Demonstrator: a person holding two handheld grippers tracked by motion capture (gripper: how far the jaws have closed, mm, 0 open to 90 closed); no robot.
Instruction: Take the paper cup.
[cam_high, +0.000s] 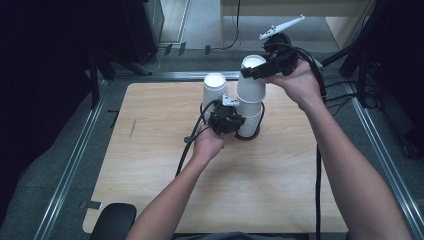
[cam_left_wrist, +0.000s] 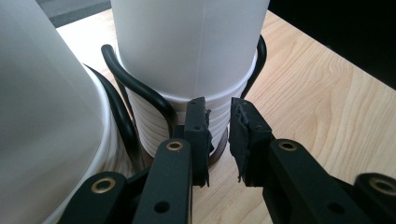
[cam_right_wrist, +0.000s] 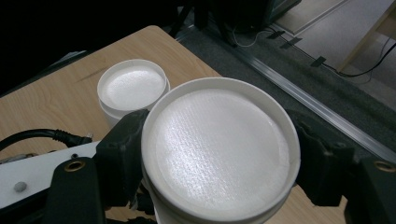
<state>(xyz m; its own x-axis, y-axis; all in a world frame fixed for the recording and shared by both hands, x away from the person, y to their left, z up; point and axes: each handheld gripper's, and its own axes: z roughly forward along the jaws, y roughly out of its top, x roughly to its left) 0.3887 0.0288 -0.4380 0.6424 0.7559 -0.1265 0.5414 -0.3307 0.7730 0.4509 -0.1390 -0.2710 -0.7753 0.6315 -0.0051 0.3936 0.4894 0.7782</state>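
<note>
Jaws of the right gripper clamp the top cup, partly lifted off the cup stack on the surface. The left gripper, jaws narrowly apart, steadies the stack's base beside a second stack. Separation looks underway; placing the cup remains.

Two stacks of upturned white paper cups crowd the middle of the desk toward its far edge: the left cup stack and the taller right cup stack, standing just beside each other with barely a gap between. A black wire holder rings the base of the right stack. The left gripper blocks the near side of both stacks, the right gripper the top. The near half and both side edges lie open.
</note>
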